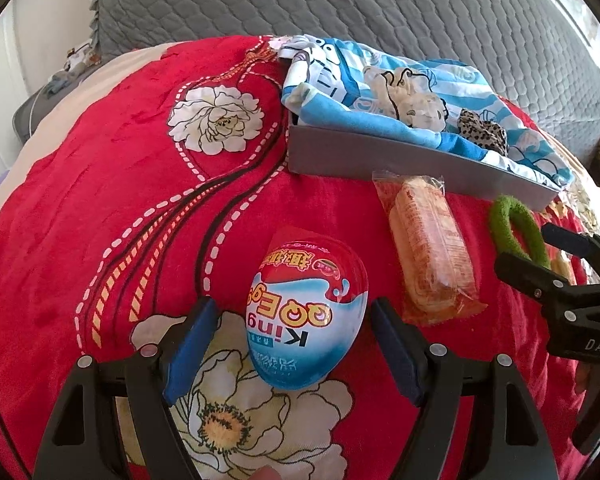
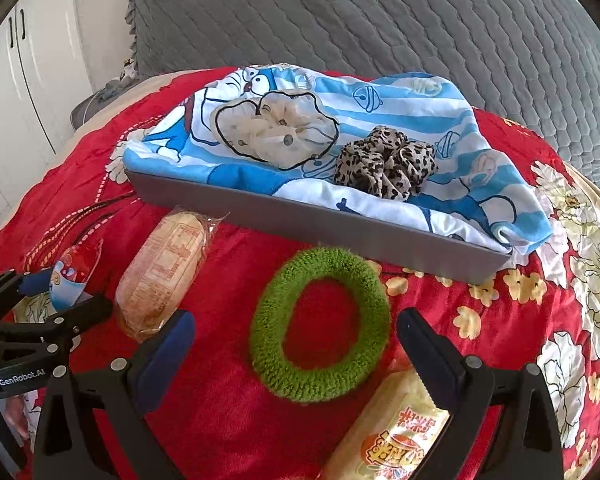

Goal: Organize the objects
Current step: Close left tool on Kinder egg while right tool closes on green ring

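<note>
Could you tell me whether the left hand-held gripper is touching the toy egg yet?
Apart. The left wrist view shows the left hand-held gripper open around the toy egg, with red blanket visible between each blue pad and the egg.

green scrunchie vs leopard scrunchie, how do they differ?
The green scrunchie is a fuzzy, plain-coloured open ring; the leopard scrunchie is spotted fabric bunched into a clump. The green one lies on the red blanket outside the grey tray; the leopard one sits in it. Both are untouched hair ties.
</note>
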